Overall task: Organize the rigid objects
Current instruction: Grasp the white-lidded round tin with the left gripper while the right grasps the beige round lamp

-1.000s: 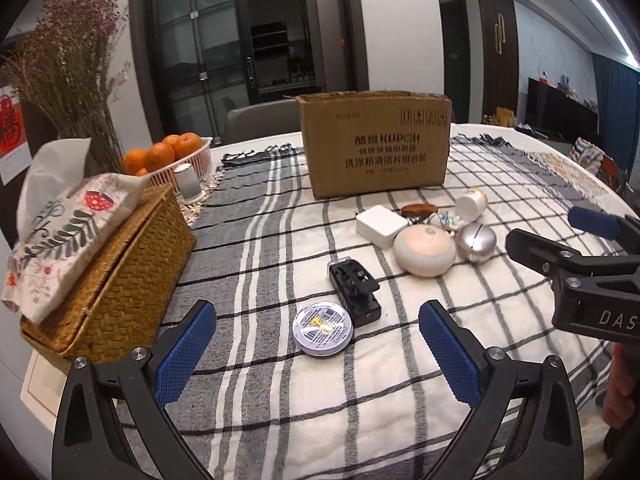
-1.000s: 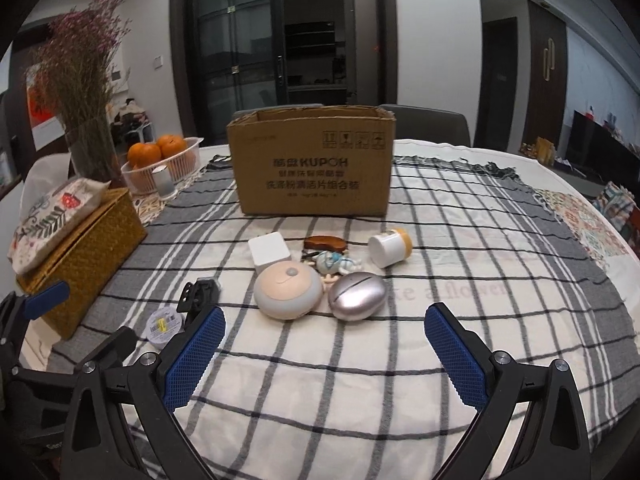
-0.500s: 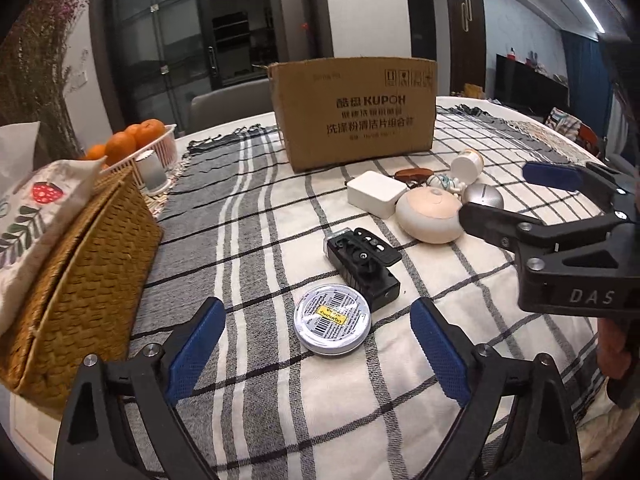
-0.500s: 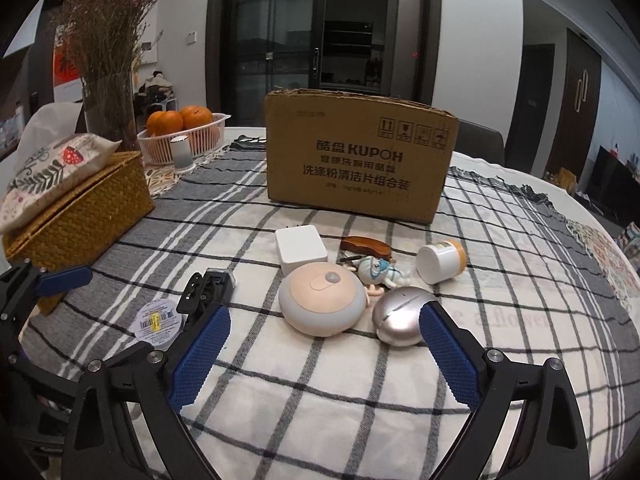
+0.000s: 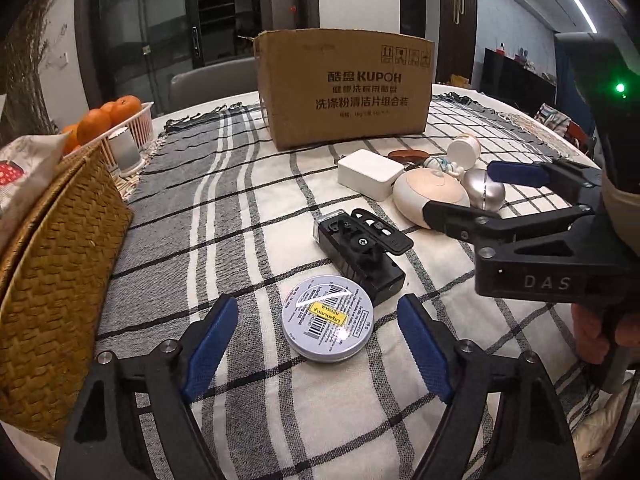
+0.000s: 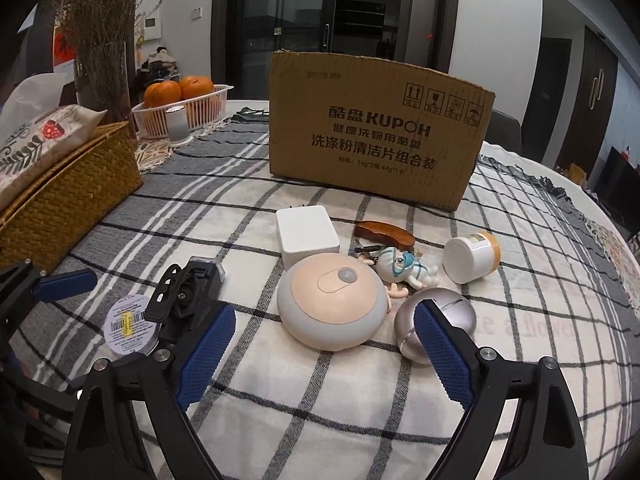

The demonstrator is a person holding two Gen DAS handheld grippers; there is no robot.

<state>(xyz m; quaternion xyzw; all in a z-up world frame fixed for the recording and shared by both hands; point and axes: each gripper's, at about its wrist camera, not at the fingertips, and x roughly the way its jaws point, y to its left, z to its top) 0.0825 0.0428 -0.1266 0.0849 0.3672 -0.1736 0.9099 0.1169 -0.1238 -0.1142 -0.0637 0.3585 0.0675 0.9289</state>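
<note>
**A:** ok so where are we with the left gripper (image 5: 318, 338)? From its own camera we see the round silver tin (image 5: 327, 323) lying flat on the checked tablecloth (image 5: 248, 216), right between the two blue pads. The jaws are closing, but the pads aren't touching the tin, there's cloth showing on both sides.

**B:** yep, we read it the same. The black clip-on gadget (image 5: 362, 254) sits just behind the tin, touching or nearly so, we can't tell which. And the right gripper (image 6: 324, 354)?

**A:** Its jaws are closing too, nothing pinched. The peach-and-white dome (image 6: 332, 304) lies between the fingers, a bit ahead of the tips. The right-hand pad overlaps the silver egg-shaped thing (image 6: 444, 312) in the view, so we can't say if it's touching.

**B:** Behind the dome we've got the white square block (image 6: 306, 234), a little figurine (image 6: 404, 270), a brown wooden piece (image 6: 384, 234) and a white jar (image 6: 472, 256) tipped on its side. The cardboard box (image 6: 376, 140) stands upright further back.

**A:** And off to the left the woven basket (image 5: 60, 264), with the oranges (image 6: 178, 90) in a white tray behind it.
</note>
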